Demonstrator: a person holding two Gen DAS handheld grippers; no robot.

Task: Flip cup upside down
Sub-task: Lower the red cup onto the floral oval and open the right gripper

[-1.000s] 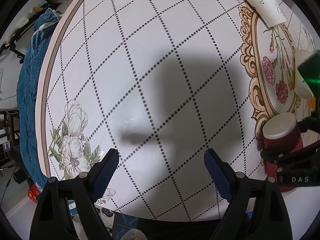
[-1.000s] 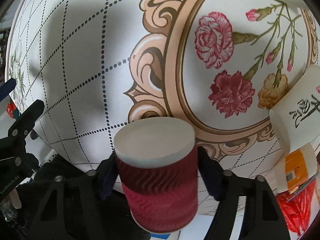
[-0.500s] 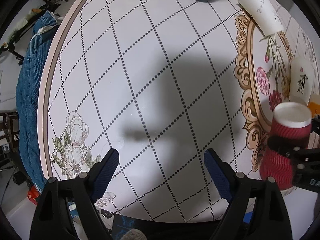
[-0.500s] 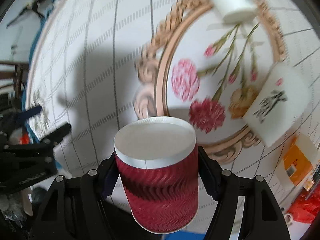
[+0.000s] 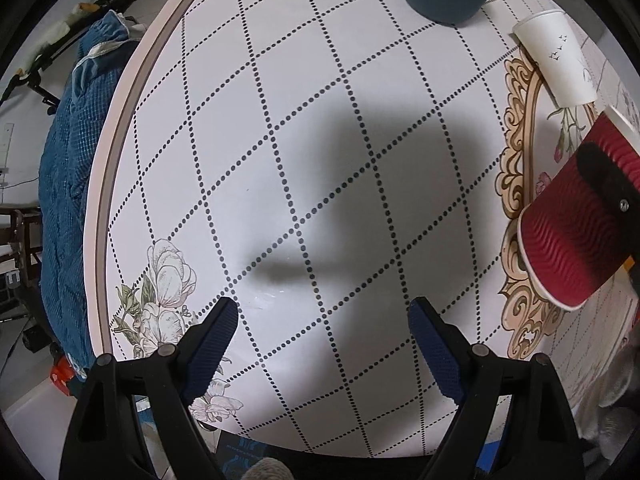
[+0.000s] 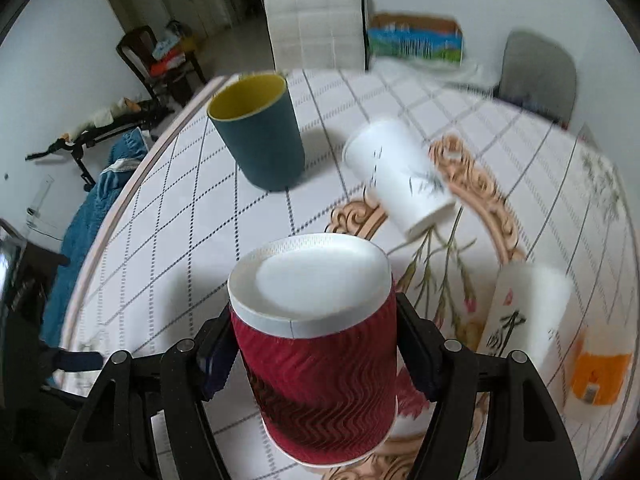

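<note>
Round white bench (image 5: 320, 120) with dotted diamond grid is carrying a teal cylindrical cup with yellow interior (image 6: 260, 140) and white paper cups. Right gripper (image 6: 316, 356) is clamping the red ribbed paper cup (image 6: 320, 384), held off the bench, base toward the camera. Left gripper (image 5: 324, 340) is hovering with fingers spread, gripping nothing.

Blurred, unreadable calligraphy on white cup (image 6: 524, 316)
</note>
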